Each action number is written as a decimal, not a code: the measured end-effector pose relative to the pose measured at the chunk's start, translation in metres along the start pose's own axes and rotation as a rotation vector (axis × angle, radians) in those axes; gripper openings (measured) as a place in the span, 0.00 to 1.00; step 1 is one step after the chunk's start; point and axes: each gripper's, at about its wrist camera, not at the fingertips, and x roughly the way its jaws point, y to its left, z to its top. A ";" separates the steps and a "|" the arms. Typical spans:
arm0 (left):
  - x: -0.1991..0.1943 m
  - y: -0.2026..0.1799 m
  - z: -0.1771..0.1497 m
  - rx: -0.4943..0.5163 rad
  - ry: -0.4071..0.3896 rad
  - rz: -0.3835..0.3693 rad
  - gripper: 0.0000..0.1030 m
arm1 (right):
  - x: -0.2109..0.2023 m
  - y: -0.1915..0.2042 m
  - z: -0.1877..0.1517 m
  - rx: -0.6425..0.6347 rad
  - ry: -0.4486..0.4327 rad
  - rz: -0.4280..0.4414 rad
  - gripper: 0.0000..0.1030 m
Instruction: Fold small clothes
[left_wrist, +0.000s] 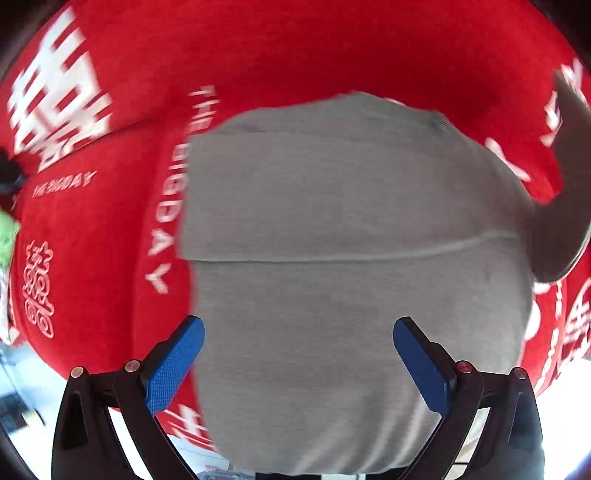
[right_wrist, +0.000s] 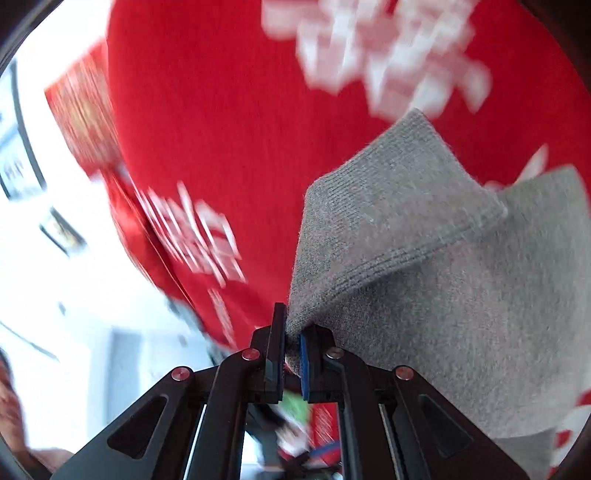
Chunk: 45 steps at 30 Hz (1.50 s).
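A small grey knitted garment lies on a red cloth printed with white characters and lettering, with one layer folded across it. The right gripper has its jaws clamped on the garment's ribbed edge, lifting a corner. The left gripper hangs above the garment, its blue-padded jaws wide apart, holding nothing.

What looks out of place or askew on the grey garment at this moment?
Only one corner of the grey garment is lifted, pinched in the right gripper, so its ribbed edge hangs slanted. The rest lies flat on the red cloth. No damage shows.
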 end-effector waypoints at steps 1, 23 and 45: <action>0.001 0.011 0.001 -0.015 -0.004 0.004 1.00 | 0.024 -0.001 -0.005 -0.013 0.049 -0.035 0.07; 0.046 0.114 0.003 -0.192 -0.074 -0.128 1.00 | 0.215 0.009 -0.080 -0.410 0.386 -0.558 0.12; 0.089 0.051 0.066 -0.189 -0.049 -0.316 0.88 | -0.043 -0.090 -0.066 0.218 -0.011 -0.614 0.64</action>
